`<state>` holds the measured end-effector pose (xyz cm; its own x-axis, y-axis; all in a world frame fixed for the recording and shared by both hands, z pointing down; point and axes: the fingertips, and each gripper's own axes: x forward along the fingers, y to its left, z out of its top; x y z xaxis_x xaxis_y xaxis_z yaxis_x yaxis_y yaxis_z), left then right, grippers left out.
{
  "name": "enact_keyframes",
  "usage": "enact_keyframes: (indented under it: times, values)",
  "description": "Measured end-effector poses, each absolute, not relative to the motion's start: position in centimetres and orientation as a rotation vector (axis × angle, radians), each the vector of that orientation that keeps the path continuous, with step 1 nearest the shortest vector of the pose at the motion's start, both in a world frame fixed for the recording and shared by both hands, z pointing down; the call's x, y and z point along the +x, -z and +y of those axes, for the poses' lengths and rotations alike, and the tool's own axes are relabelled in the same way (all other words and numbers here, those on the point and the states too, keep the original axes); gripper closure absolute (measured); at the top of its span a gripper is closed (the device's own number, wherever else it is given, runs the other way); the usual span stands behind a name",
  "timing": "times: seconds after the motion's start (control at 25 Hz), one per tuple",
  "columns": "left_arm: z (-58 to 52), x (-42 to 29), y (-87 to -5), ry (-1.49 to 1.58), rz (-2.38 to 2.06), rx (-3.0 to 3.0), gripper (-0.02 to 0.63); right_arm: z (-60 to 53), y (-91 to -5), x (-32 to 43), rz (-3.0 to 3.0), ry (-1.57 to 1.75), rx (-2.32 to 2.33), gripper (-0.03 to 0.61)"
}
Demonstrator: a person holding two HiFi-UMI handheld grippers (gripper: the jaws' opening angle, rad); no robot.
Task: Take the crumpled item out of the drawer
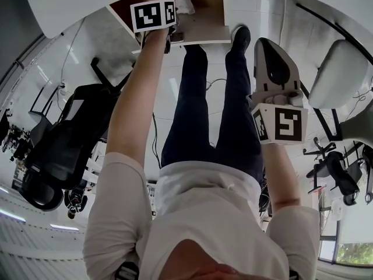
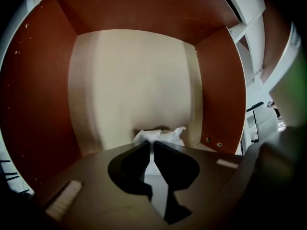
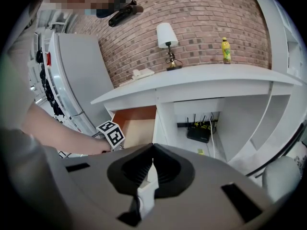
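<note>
The crumpled item is a wad of white paper lying on the pale floor of the open drawer, near its right red-brown wall. My left gripper reaches steeply down into the drawer, its jaws nearly together with a fold of the paper pinched between the tips. The head view shows the same paper just past the left gripper inside the drawer. Off to the right my right gripper hangs shut and empty, well outside the drawer; its tips meet.
The drawer sits under a white desk carrying a lamp and a bottle. A black router lies in the desk's knee space. A black office chair stands left, a white chair right.
</note>
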<state>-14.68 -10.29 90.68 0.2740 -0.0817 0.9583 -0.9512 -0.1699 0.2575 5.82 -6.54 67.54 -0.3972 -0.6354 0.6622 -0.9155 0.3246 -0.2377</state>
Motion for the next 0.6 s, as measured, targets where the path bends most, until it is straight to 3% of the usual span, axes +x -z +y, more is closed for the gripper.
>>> enact_keyframes:
  times: [0.6]
  values:
    - [-10.0, -15.1, -86.1, -0.954, -1.116, 1.594, 0.589, -5.9, -66.2, 5.8, -2.165, -0.817, 1.386, 0.571]
